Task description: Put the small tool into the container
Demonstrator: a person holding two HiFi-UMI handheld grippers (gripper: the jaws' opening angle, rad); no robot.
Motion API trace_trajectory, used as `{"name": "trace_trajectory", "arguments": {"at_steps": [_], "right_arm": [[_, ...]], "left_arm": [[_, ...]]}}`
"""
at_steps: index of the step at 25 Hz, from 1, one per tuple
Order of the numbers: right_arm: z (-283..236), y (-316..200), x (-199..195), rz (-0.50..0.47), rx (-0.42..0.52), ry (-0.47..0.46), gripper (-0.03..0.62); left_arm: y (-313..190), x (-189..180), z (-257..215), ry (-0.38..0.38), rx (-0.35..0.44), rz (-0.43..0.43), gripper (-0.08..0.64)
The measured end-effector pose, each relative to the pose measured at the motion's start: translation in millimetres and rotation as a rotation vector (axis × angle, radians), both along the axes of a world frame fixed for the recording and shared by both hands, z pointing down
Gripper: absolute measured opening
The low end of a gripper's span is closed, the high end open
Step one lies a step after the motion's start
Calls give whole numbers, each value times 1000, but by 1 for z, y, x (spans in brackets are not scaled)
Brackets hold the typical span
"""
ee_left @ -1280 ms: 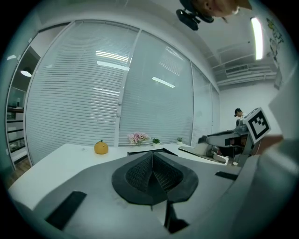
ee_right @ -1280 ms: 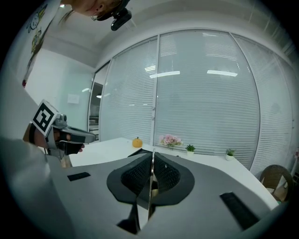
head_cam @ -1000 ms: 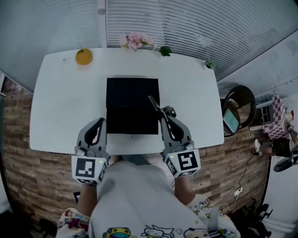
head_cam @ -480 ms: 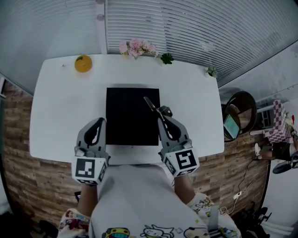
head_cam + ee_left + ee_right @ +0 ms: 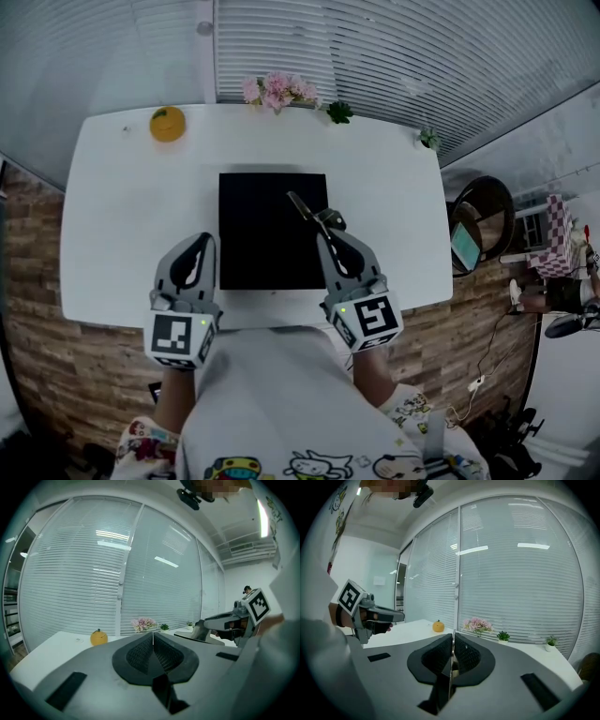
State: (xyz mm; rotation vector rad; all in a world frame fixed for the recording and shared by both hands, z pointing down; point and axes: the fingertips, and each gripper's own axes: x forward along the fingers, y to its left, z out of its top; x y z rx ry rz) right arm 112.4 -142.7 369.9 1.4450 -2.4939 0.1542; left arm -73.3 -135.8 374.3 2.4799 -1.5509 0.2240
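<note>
A white counter (image 5: 112, 216) stands against a wall of closed window blinds (image 5: 394, 56), and a black container (image 5: 258, 234), square and open at the top, sits at its middle. Beyond the container, along the edge by the blinds, are a bunch of pink flowers (image 5: 275, 90) and a small green plant (image 5: 339, 112). An orange fruit (image 5: 168, 124) lies beyond the container's far left corner, well apart from it.

The right tongs (image 5: 328, 232) are over the container's right edge, pressed together on the small tool (image 5: 305, 208). The right gripper view shows a thin metal strip of it pinched upright between the ribbed pads. From the tips the tool reaches forward and to the left, over the far right part of the container. Whether it touches the container's floor cannot be told from above.

The left tongs (image 5: 201, 242) are just left of the container's near left corner, over bare counter. The left gripper view shows their pads meeting along one line with nothing between them.
</note>
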Motion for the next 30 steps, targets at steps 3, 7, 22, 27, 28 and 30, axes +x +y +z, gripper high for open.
{"name": "trace_trajectory", "arguments": {"at_steps": [3, 7, 22, 27, 28, 30], "right_arm": [[3, 2, -4, -18, -9, 6, 12], [9, 3, -8, -41, -31, -1, 12], [44, 18, -35, -188, -161, -41, 12], [57, 22, -46, -273, -215, -46, 12], [60, 23, -48, -293, -225, -49, 12], [66, 25, -54, -331, -248, -52, 12]], "left_arm": [[0, -1, 3, 1, -6, -1, 8], [2, 3, 12, 0, -34, 2, 8], [7, 2, 37, -2, -101, -11, 8], [5, 5, 44, -1, -121, -9, 8], [5, 5, 46, -2, -127, -8, 8], [4, 6, 49, -2, -133, -7, 8]]}}
